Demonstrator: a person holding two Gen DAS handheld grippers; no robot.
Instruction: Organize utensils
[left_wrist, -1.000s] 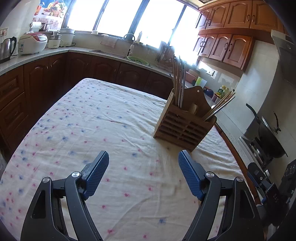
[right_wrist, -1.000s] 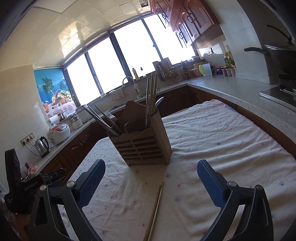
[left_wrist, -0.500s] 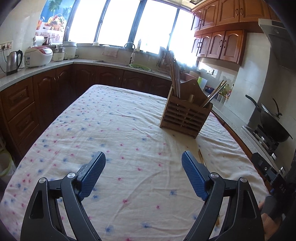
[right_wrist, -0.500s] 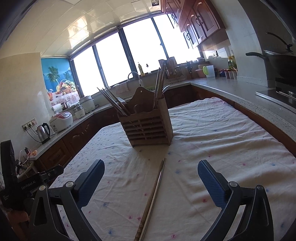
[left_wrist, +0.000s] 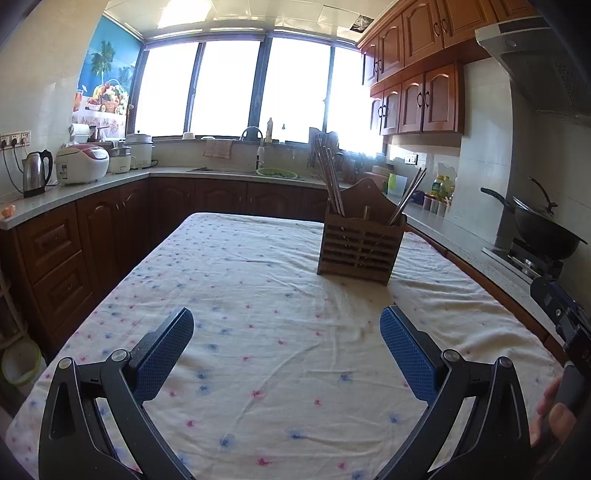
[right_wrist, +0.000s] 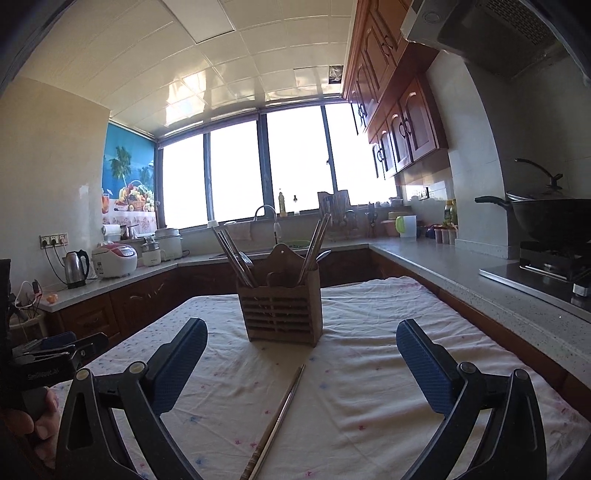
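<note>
- Holding both claws spread and empty: my right claw (right_wrist: 301, 363), and my left claw (left_wrist: 286, 349), whose jaws have just been opening.
- The chopsticks (right_wrist: 275, 419) lie on the table (right_wrist: 369, 369) between my right jaws; I'd pinch them mid-length.
- Beyond, the wooden holder (right_wrist: 282, 310) stands upright; I'd tip them into a compartment.

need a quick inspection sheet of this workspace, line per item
surface: flowered tablecloth, wrinkled
job's things: wooden utensil holder upright, utensils inside; pair of chopsticks flat on the cloth before it
clutter: nothing seen on the cloth
grippers: left tool open, its jaws just widened, nothing between; right tool open, above the chopsticks
cables: kettle cord to wall sockets
surroundings: wok on stove, sink under window
</note>
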